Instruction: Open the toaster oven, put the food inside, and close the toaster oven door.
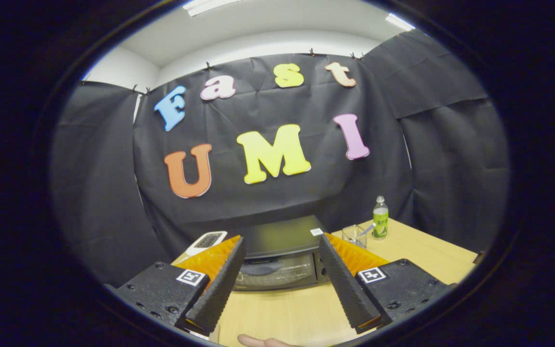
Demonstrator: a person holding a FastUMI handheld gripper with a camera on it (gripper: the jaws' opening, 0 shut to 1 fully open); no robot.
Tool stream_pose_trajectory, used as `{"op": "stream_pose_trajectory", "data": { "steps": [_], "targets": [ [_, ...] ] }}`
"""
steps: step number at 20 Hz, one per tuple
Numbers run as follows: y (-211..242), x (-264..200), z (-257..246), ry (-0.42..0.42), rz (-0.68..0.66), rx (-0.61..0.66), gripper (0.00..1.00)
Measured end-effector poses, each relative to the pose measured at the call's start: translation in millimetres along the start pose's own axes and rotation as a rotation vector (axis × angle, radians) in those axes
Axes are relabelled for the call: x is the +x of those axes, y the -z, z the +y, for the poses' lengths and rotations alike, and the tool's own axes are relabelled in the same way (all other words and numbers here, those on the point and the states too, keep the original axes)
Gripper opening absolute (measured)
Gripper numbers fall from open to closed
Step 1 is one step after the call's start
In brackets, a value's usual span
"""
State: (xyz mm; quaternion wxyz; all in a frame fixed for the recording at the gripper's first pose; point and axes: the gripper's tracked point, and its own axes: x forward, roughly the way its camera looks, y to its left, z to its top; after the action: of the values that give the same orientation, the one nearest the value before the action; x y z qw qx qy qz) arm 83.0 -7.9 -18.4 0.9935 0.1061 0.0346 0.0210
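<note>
Our claw is hovering wide open, gripping nothing; we are seeing the toaster oven shut at the table's far edge, beyond the fingers; that fits either stage, before opening or after closing; food is not discernible.

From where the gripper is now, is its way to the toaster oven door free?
Probably yes. The gripper is open and holds nothing, and the toaster oven stands just ahead between its fingers, door shut, with only bare table before it. The glass and bottle stand aside.
</note>
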Motion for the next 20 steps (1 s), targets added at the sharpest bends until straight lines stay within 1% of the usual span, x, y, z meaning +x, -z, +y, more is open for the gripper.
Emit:
{"op": "stream_pose_trajectory", "data": {
  "steps": [2, 4, 6, 8, 10, 13, 14, 17, 20],
  "targets": [
    [-26, -14, 2, 0.033, 0.001, -0.001, 1.0],
    [-51, -30, 11, 0.036, -0.04, -0.037, 1.0],
    [-56, -46, 17, 0.047, -0.065, -0.101, 1.0],
    [-51, -65, 26, 0.03, -0.078, -0.126, 1.0],
    [-35, -83, 33, -0.001, -0.079, -0.136, 1.0],
    [-19, -101, 39, -0.019, -0.102, -0.219, 1.0],
    [-17, -104, 47, -0.039, -0.113, -0.24, 1.0],
    [-15, -111, 63, -0.09, -0.119, -0.23, 1.0],
    [-13, -111, 56, -0.076, -0.11, -0.218, 1.0]
  ]
}}
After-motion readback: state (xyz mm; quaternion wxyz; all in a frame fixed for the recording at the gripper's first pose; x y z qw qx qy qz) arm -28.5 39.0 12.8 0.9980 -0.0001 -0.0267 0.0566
